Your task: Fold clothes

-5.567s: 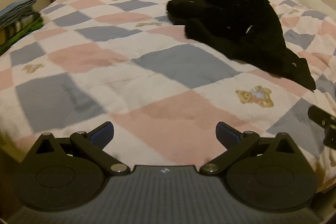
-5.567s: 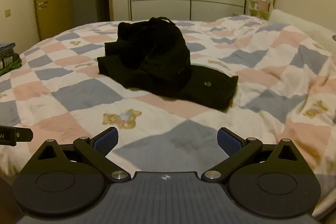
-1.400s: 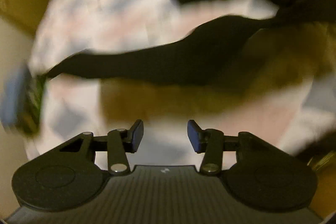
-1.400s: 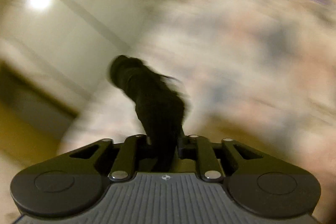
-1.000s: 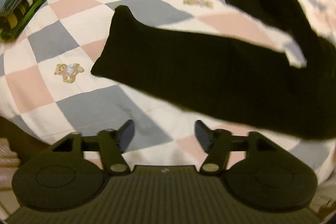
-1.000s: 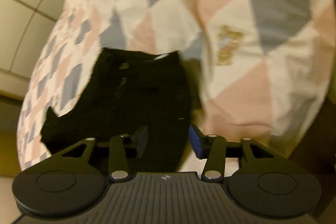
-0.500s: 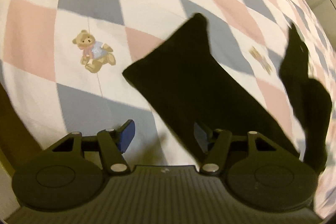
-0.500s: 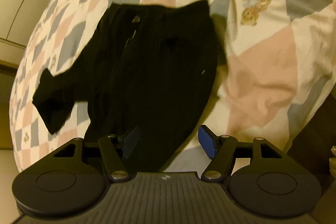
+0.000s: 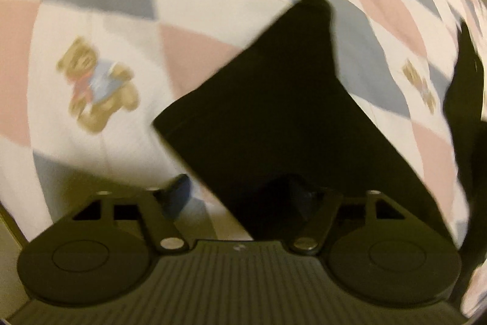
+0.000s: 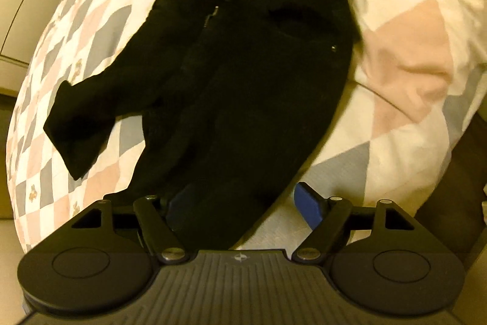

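Both of our grippers, left (image 9: 234, 197) and right (image 10: 240, 203), hold their jaws apart over black trousers (image 10: 243, 66). We see the left at a leg hem, the trousers flat on the checked bedspread (image 10: 411, 51).

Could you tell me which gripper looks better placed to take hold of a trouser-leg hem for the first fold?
Probably the left gripper: its open jaws straddle the hem end of the black trousers. The right gripper, also open, sits farther up the same leg.
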The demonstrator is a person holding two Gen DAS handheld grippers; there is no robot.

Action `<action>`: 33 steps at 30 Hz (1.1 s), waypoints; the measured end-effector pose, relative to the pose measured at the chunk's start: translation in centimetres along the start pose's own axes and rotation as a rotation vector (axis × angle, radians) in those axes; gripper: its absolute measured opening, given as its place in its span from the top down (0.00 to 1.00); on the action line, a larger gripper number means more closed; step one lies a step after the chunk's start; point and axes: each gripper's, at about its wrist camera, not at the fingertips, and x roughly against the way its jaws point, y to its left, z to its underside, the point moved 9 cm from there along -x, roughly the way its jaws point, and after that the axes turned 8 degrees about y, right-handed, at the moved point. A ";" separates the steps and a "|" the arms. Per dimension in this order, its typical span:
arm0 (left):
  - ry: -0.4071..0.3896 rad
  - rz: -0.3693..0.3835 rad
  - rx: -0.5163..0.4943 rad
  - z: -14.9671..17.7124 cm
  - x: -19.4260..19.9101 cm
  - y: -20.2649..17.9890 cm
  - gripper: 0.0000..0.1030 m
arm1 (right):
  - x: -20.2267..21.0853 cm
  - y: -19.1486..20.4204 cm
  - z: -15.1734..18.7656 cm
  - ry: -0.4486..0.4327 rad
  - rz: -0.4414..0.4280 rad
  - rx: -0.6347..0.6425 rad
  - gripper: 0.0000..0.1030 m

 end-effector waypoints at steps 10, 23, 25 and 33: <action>-0.248 -0.026 -0.123 3.4 8.4 3.1 0.97 | -1.3 0.5 -2.6 0.038 0.024 0.062 0.24; -0.223 -0.248 -0.090 3.3 7.6 1.8 0.81 | -3.5 2.8 -7.1 0.103 0.046 0.236 0.24; -0.188 -0.168 -0.129 3.1 6.6 -1.8 0.80 | -4.2 3.8 -7.4 0.108 0.044 0.281 0.24; -0.030 0.054 -0.297 2.1 1.8 -15.4 0.69 | -7.2 10.1 -7.8 0.115 0.065 0.535 0.34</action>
